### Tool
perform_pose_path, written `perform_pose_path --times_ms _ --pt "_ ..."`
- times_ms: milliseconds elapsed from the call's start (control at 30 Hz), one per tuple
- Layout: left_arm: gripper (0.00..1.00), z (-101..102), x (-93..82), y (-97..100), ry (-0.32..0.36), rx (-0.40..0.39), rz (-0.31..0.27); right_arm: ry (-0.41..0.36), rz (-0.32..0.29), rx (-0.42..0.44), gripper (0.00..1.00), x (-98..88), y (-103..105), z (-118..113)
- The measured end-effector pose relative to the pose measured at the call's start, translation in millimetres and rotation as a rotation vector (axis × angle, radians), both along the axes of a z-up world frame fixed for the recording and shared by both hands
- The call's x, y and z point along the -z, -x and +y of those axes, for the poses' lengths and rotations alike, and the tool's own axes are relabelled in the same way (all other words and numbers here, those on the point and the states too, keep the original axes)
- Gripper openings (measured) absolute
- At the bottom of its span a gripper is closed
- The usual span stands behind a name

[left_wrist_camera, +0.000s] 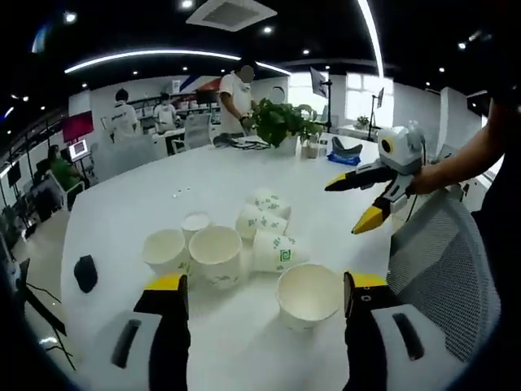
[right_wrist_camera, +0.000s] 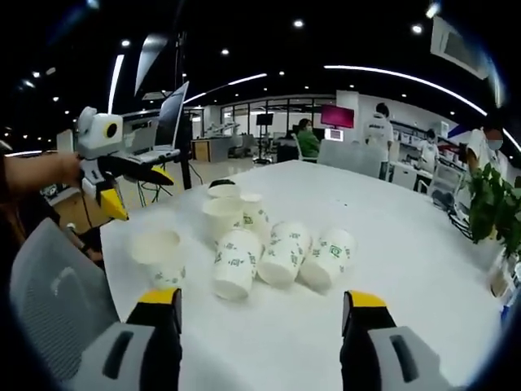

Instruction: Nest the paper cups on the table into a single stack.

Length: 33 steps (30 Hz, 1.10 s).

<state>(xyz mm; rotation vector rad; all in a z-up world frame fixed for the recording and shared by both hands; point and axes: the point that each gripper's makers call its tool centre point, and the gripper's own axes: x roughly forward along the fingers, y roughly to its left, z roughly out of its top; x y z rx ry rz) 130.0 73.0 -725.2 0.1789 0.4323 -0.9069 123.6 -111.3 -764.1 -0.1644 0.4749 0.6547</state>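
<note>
Several white paper cups with green print sit in a loose group on the white table (left_wrist_camera: 155, 183). In the left gripper view, one upright cup (left_wrist_camera: 309, 295) stands nearest, between my open left gripper's (left_wrist_camera: 264, 287) jaws but beyond them. Three more upright cups (left_wrist_camera: 216, 254) stand to its left, and three cups lie on their sides (left_wrist_camera: 275, 251) behind. My right gripper (left_wrist_camera: 348, 208) hovers open at the right, above the table edge. In the right gripper view, my right gripper (right_wrist_camera: 262, 300) is open and short of the lying cups (right_wrist_camera: 281, 259). My left gripper (right_wrist_camera: 145, 195) is open at the left.
A grey mesh chair (left_wrist_camera: 444, 252) stands at the table's near edge, also seen as the chair (right_wrist_camera: 57, 301). A small black object (left_wrist_camera: 85, 273) lies on the table's left. A potted plant (left_wrist_camera: 281, 122) and small items sit at the far side. People stand and sit beyond.
</note>
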Motion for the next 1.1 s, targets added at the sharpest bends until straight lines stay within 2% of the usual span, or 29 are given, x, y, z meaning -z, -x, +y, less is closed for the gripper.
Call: perform_pose_path --times_ms 100,533,967,1100 --pt "0.83 -2.1 -5.5 7.9 0.031 -0.006 -0.004 -0.002 0.024 -0.016 0.76 5.0 0.0 7.8" --pt "0.98 -8.5 -6.9 30.8 0.049 -0.003 -0.005 -0.013 0.093 -0.072 0.64 27.2 -6.6 33.7" --pt "0.99 -5.8 -5.0 47.0 0.059 -0.009 -0.007 -0.031 0.136 -0.052 0.55 42.5 -21.1 42.3" --pt "0.99 -4.8 -5.3 48.2 0.062 -0.010 -0.009 -0.041 0.151 -0.052 0.53 42.1 -24.1 46.8"
